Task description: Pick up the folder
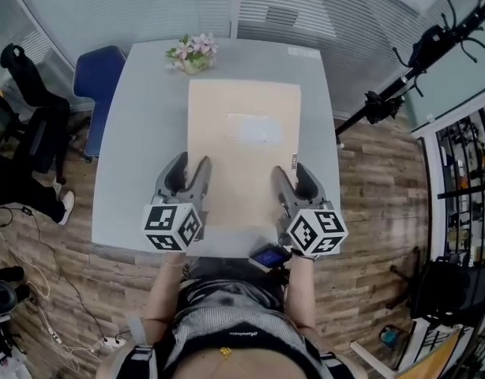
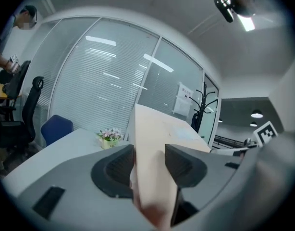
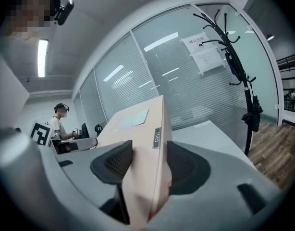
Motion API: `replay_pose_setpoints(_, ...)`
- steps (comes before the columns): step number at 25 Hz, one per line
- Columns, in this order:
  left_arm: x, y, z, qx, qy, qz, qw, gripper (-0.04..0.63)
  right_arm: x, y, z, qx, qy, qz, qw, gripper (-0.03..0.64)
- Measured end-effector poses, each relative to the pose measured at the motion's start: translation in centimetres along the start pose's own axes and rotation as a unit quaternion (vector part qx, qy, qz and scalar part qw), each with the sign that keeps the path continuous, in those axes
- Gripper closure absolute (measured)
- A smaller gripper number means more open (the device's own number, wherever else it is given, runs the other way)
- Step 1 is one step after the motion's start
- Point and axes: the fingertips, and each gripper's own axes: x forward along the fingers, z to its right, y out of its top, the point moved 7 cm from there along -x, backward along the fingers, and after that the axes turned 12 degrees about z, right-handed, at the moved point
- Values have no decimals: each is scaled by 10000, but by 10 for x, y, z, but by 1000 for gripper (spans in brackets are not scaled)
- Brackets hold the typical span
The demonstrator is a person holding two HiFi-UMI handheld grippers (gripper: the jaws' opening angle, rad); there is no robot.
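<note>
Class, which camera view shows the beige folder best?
The head view: the folder shows whole, seen from above. The left and right gripper views each show only one side edge of it, close up and foreshortened.

One beige folder [image 1: 242, 144], two grippers, the left gripper [image 1: 192, 162] and the right gripper [image 1: 290, 169], one table [image 1: 140, 133], one flower pot [image 1: 193, 54], one blue chair [image 1: 96, 73].

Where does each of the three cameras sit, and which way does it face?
Head view: on the person's head, facing steeply down at table, folder, left gripper, right gripper; forearms, torso show.
Left gripper view: on left gripper, along its jaws clamping folder, toward glass wall.
Right gripper view: on right gripper, likewise.
Shared: folder in all; flowers in head and left views.
</note>
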Motion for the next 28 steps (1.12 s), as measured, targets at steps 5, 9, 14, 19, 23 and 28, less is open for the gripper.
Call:
replay_pose_setpoints(5,-11,26,8,146,-55,350,9993,400,-9,21,-15,-82,73,265,9996,400)
replay_pose_setpoints(9,-18,42,14,229,-72,498,9985,400,-14,35,-24,-186,130,388,9990,400)
replay_pose_setpoints(14,-22,57,19,316,-82,712,9969,402,-16,49,-30,-259,197,550,9980,400)
replay_pose_setpoints(19,-22,63,22,330,-89,783,9963,405,-16,56,-34,-356,206,612,9973,400)
replay_pose_setpoints(23,-22,64,24,347,-129,820,9959,411,-18,59,-34,-381,188,636,9971,402)
replay_pose_setpoints(28,-20,68,24,355,-163,841,9957,411,-18,62,-35,-413,182,679,9967,403)
